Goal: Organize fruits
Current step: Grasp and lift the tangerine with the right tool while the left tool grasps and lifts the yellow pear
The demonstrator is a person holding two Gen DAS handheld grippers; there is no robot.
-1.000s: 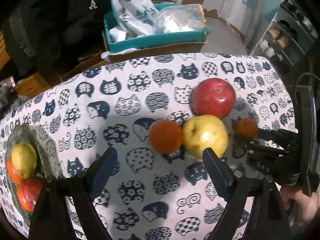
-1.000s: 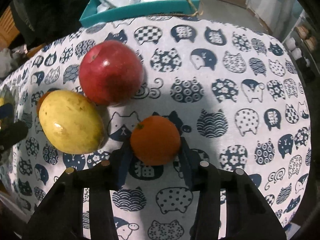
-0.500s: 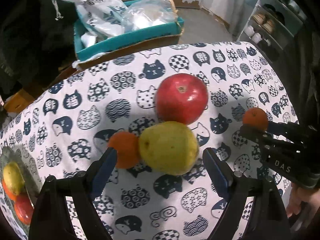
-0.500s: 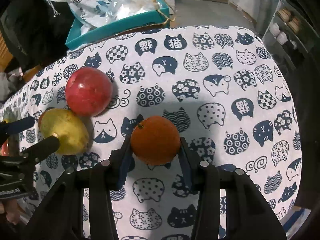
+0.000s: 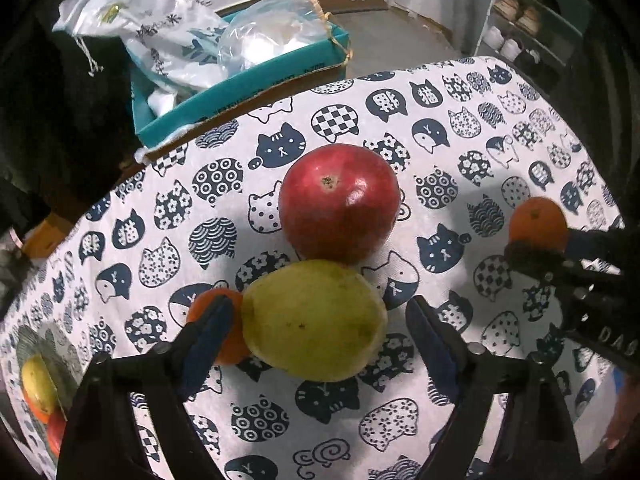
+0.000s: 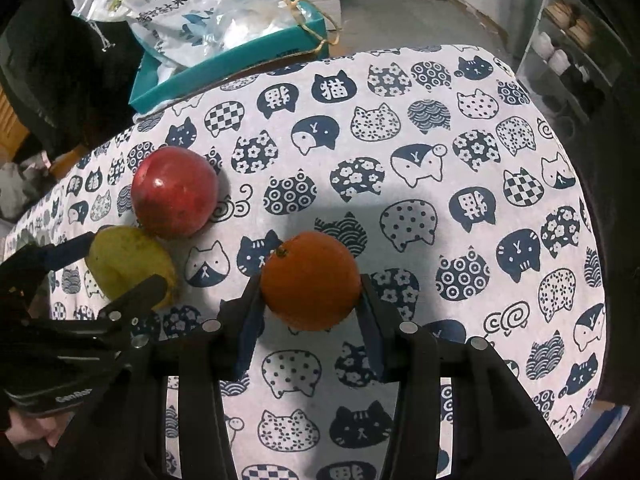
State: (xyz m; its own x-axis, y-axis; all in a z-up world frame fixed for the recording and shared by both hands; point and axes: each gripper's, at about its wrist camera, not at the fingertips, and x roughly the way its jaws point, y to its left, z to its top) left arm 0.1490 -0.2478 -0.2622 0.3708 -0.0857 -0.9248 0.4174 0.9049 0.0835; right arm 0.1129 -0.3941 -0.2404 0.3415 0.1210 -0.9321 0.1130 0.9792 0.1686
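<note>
My left gripper (image 5: 316, 320) is open around a yellow-green pear (image 5: 314, 320) on the cat-print tablecloth; its pads stand either side of the pear, and contact is unclear. A red apple (image 5: 339, 200) touches the pear's far side and a small orange (image 5: 204, 308) sits behind the left finger. My right gripper (image 6: 310, 300) is shut on another orange (image 6: 310, 280), held just above the cloth; it also shows in the left wrist view (image 5: 538, 220). In the right wrist view the apple (image 6: 174, 192) and pear (image 6: 128, 260) lie to the left.
A grey plate (image 5: 60, 344) with a pear, an orange and a red fruit sits at the near left. A teal box (image 5: 240, 84) with plastic bags stands beyond the table's far edge. Shelves with shoes (image 5: 520, 12) are at the far right.
My left gripper has moved forward so the pear sits between its fingers. My right gripper has lifted and drawn the orange away from the apple and pear.
</note>
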